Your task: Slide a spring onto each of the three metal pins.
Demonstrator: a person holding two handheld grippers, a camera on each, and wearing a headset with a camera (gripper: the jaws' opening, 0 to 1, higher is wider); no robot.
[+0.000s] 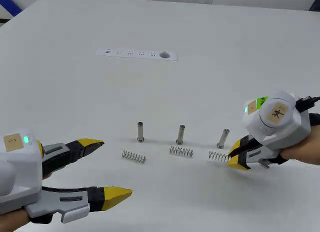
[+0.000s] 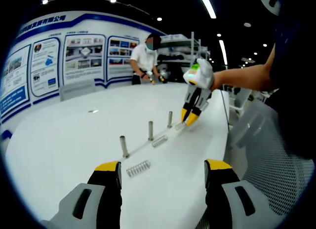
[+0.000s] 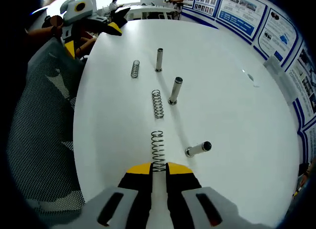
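Three metal pins stand in a row on the white table: left pin [image 1: 140, 132], middle pin [image 1: 180, 134], right pin [image 1: 223, 138], which leans. In front of each lies a spring: left spring [image 1: 133, 156], middle spring [image 1: 181, 151], right spring [image 1: 218, 156]. My right gripper [image 1: 235, 160] is shut on the near end of the right spring [image 3: 157, 149], which lies flat beside the right pin [image 3: 198, 149]. My left gripper [image 1: 107, 168] stands open and holds nothing, short of the left spring [image 2: 138, 168] and the left pin [image 2: 123, 146].
A power strip [image 1: 137, 54] is set into the table farther back. A mesh chair [image 3: 39, 115] stands along the near table edge. People stand at another table [image 2: 145, 61] in the background.
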